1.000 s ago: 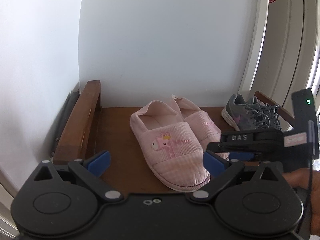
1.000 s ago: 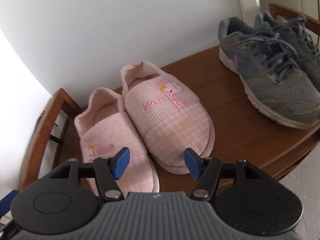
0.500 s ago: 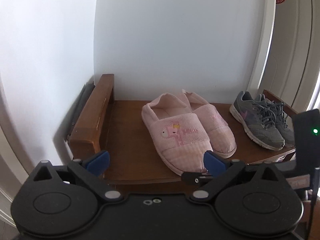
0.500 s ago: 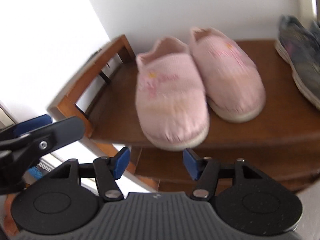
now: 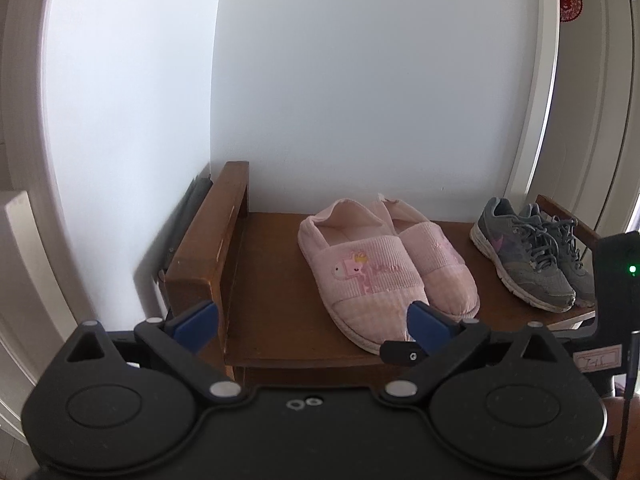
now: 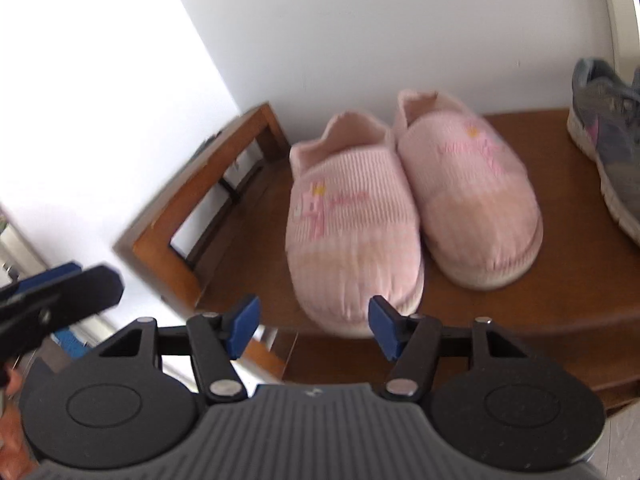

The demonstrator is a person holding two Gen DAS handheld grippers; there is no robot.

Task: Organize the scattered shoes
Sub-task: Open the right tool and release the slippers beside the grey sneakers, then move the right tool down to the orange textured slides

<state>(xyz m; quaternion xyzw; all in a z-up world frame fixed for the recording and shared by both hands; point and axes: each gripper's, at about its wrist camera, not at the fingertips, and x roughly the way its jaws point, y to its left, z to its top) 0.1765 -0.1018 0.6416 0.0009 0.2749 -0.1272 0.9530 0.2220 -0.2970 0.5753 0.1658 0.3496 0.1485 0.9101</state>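
A pair of pink slippers (image 5: pixel 372 268) sits side by side on the top of a brown wooden shoe rack (image 5: pixel 276 292), toes toward me. It also shows in the right wrist view (image 6: pixel 352 216). A pair of grey sneakers (image 5: pixel 532 256) stands to their right, seen also in the right wrist view (image 6: pixel 608 132). My left gripper (image 5: pixel 312 326) is open and empty, in front of the rack's front edge. My right gripper (image 6: pixel 312 322) is open and empty, just short of the near slipper's toe.
White walls stand behind and to the left of the rack. The rack's raised wooden side rail (image 5: pixel 208 240) is at the left. A white door frame (image 5: pixel 532 120) rises at the right. The rack has a lower shelf (image 6: pixel 440 364) below.
Both grippers have pulled back from the rack, so the slippers and sneakers look smaller and farther. The slippers stay side by side where they were.
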